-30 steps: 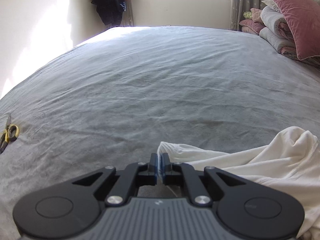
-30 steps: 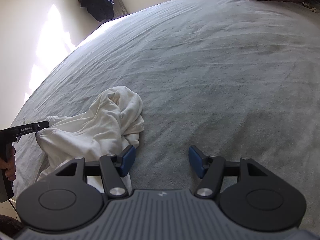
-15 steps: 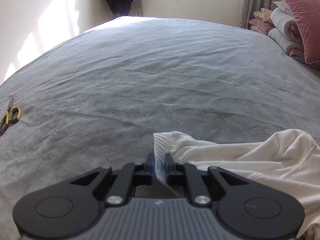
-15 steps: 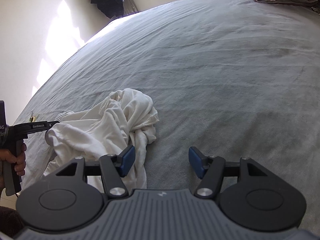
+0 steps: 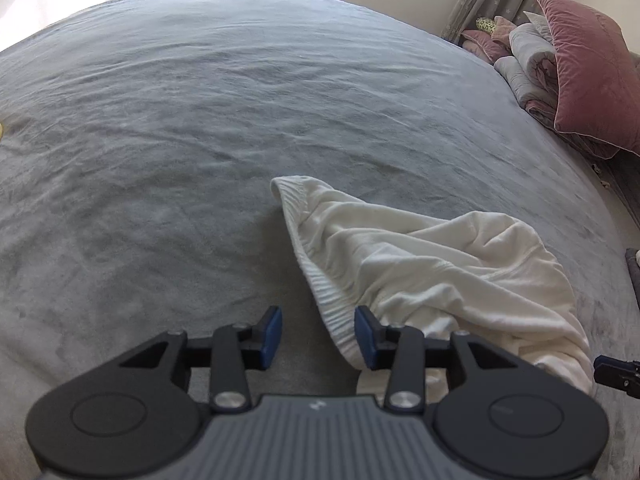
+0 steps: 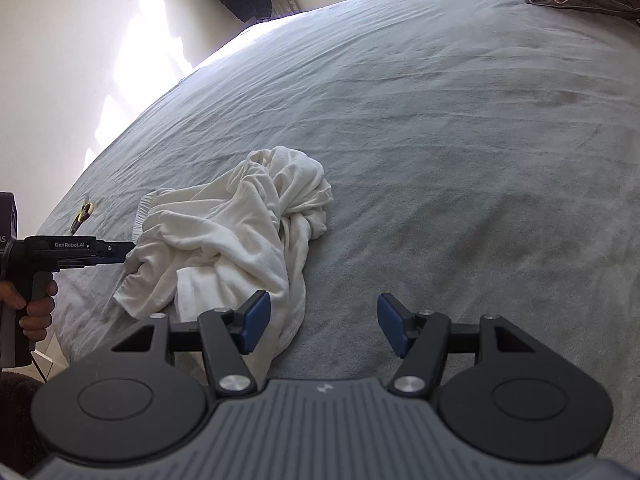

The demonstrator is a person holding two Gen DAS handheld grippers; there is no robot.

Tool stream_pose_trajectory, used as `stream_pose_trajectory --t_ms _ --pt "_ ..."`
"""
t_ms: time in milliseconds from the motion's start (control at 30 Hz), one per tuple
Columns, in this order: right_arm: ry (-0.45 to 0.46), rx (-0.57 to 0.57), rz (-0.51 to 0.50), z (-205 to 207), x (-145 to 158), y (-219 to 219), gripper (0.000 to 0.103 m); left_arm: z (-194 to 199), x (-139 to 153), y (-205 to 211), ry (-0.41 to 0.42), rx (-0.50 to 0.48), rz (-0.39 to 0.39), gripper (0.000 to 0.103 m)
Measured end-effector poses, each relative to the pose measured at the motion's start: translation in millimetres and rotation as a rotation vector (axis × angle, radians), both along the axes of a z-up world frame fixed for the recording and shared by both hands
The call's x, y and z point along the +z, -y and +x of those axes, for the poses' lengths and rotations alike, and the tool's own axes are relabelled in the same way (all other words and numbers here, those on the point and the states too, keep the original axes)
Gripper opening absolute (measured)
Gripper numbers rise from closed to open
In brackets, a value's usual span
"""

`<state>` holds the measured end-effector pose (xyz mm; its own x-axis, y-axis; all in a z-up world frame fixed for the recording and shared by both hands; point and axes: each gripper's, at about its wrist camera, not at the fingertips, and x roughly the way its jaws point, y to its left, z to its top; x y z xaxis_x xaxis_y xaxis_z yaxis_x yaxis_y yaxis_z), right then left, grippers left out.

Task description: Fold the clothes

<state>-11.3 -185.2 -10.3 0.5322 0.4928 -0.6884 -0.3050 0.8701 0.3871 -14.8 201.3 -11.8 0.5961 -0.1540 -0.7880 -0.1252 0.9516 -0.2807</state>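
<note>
Left gripper (image 5: 318,334) jaws just opening, shirt (image 5: 420,272) hem loose between them. Right gripper (image 6: 318,326) wide, empty.

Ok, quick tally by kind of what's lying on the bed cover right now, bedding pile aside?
White garment, crumpled: 1
Yellow-handled scissors, near the cover's edge: 1
Total: 2
Neither gripper holds anything; left gripper has just been opening, the garment's ribbed hem loose between its jaws; right gripper open.
</note>
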Motion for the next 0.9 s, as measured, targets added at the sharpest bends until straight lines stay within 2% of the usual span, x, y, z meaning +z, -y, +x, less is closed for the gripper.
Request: stream_pose_trajectory --t_ms 133,267,467,567,633,667,700,733,767,800,833,900 --pt "-0.027 0.034 0.014 -9 -3 -2 0.064 -8 -7 -8 -0.035 -0.013 -0.115 0.045" --pt "-0.061 0.083 0.040 -15 -7 -7 0.064 -11 -11 -10 -0.053 -0.014 -0.178 0.046" --pt "-0.064 0.184 0.030 -30 -11 -25 0.064 -10 -23 -11 -0.105 -0.014 -0.347 0.046" --pt "-0.039 0.211 0.000 -35 -16 -37 0.065 -10 -27 -1 -0.095 -0.001 -0.321 0.043" --pt "-0.009 0.224 -0.029 -38 -19 -45 0.064 -9 -27 6 -0.082 0.001 -0.288 0.039" --pt "0.012 0.226 -0.048 -39 -19 -49 0.062 -9 -26 9 -0.077 -0.005 -0.275 0.033" --pt "0.032 0.228 -0.067 -40 -19 -52 0.054 -9 -25 12 -0.072 -0.007 -0.266 0.025" --pt "0.045 0.223 -0.083 -39 -19 -54 0.038 -10 -24 15 -0.069 -0.009 -0.258 0.023" --pt "0.046 0.214 -0.094 -37 -19 -54 0.029 -10 -24 17 -0.067 -0.010 -0.251 0.023" --pt "0.047 0.206 -0.104 -35 -20 -54 0.016 -11 -22 21 -0.060 -0.014 -0.230 0.022" --pt "0.041 0.208 -0.100 -32 -20 -52 0.010 -12 -19 22 -0.050 -0.018 -0.209 0.022" --pt "0.035 0.199 -0.093 -27 -20 -48 0.008 -15 -14 23 -0.029 -0.026 -0.167 0.022"
